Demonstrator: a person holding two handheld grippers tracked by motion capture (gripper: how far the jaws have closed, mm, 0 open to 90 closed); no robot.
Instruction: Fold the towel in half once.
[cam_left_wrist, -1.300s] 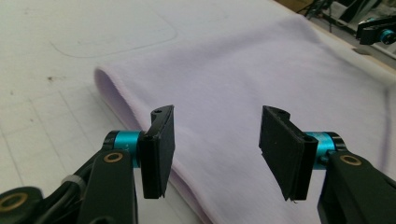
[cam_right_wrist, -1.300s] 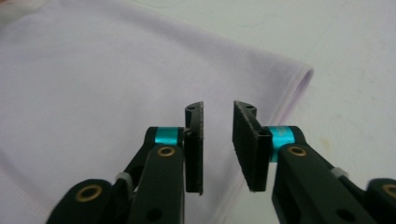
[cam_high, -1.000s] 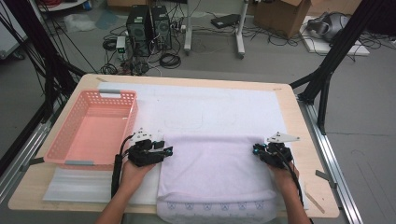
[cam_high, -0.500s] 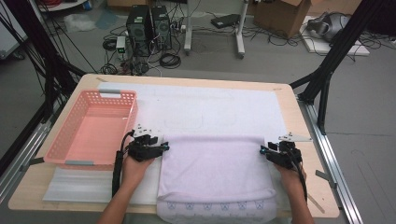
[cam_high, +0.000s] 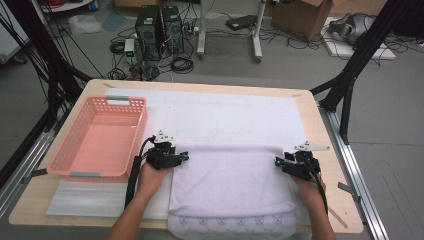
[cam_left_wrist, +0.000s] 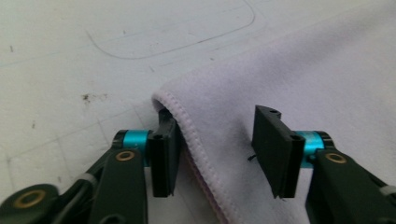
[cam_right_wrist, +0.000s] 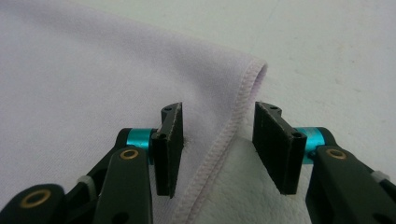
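Observation:
A pale lilac towel (cam_high: 230, 185) lies folded on the white mat (cam_high: 225, 115), and its near end hangs over the table's front edge. My left gripper (cam_high: 184, 156) lies at the towel's far left corner. In the left gripper view the towel (cam_left_wrist: 303, 84) has its hem between the jaws of the left gripper (cam_left_wrist: 217, 154), which have just been closing and are still apart. My right gripper (cam_high: 276, 162) is at the far right corner. In the right gripper view the right gripper (cam_right_wrist: 217, 149) has just been opening, with the hem of the towel (cam_right_wrist: 93, 70) loose between its jaws.
A pink plastic basket (cam_high: 141, 130) with nothing in it stands on the left of the mat, close to my left gripper. The wooden table (cam_high: 312, 115) has black frame legs at both sides. Computers, cables and boxes lie on the floor beyond the far edge.
Both hands have stayed almost in place at the towel's far corners. The right hand drifted slightly outward and came back. The towel lies as before.

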